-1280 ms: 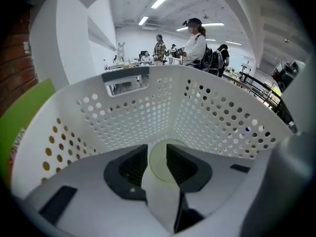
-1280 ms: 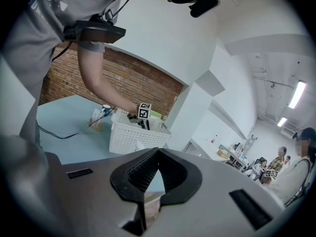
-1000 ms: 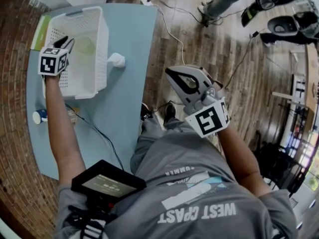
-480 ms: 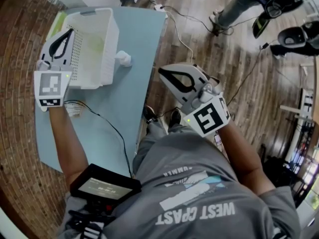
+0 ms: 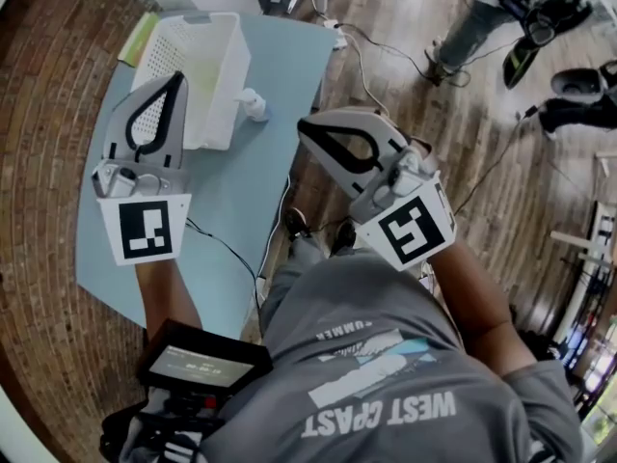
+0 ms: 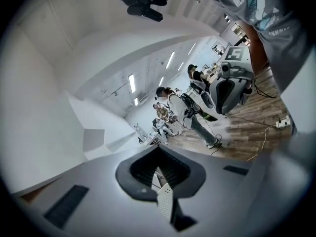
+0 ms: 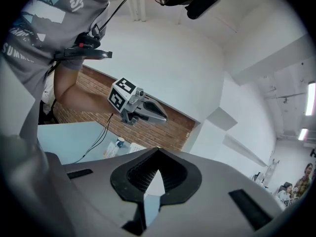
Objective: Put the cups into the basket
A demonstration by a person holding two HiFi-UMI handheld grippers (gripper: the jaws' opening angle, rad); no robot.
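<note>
A white slatted basket (image 5: 214,104) stands at the far end of the light blue table (image 5: 231,191). A pale greenish shape shows inside it; I cannot tell what it is. A small white cup (image 5: 254,105) stands on the table just right of the basket. A blue-and-white cup (image 7: 120,142) sits on the table in the right gripper view. My left gripper (image 5: 176,75) is raised in front of the basket, shut and empty, and it also appears here (image 7: 148,110). My right gripper (image 5: 302,127) hangs off the table's right edge, shut with nothing in it.
A black cable (image 5: 224,247) runs across the near part of the table. A green flat item (image 5: 143,37) lies by the basket's far left corner. A person's legs (image 5: 472,27) and cables are on the wooden floor at right. Brick-patterned floor lies left.
My left gripper has pulled back from over the basket toward me and risen, now covering the table's left side. The right gripper has barely moved.
</note>
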